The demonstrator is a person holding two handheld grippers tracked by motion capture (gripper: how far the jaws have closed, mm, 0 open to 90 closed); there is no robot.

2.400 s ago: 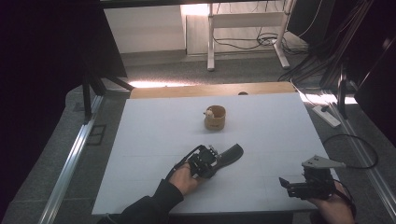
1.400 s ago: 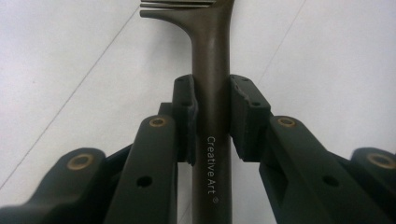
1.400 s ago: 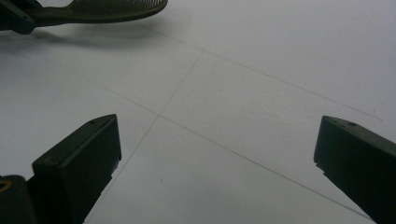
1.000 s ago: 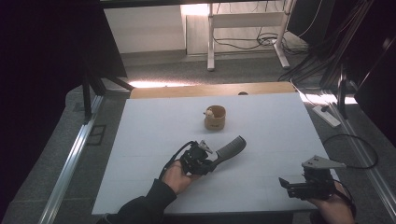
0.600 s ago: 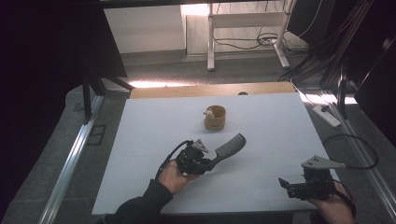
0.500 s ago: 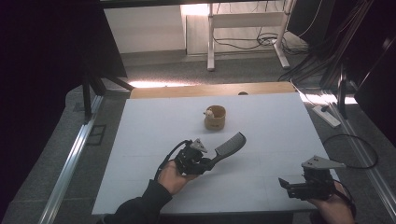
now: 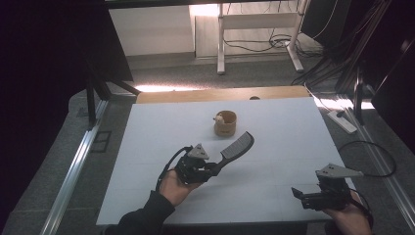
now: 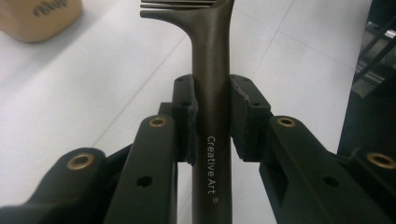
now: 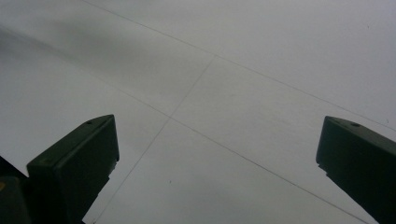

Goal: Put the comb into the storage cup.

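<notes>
A dark comb (image 7: 238,145) with "Creative Art" on its handle (image 8: 212,88) hangs just above the white table, teeth pointing away and to the right. My left gripper (image 7: 213,169) is shut on that handle, the pads (image 8: 187,109) pressing it from both sides. A small tan cup (image 7: 225,123) with something pale in it stands a little beyond the comb's tip, and its side (image 8: 39,16) appears at the top left of the left gripper view. Near the front right corner, my right gripper (image 7: 299,198) is held low, open (image 9: 217,154), with only bare table between its jaws.
The white table (image 7: 284,132) has a wooden strip along its far edge. A cable loops off the right side by the right gripper, and a power strip (image 7: 342,121) lies on the floor there. Metal rails run along both sides of the table.
My left hand has lifted and carried the comb away from the front edge, toward the cup, its toothed end now higher. The right gripper has stayed in place.
</notes>
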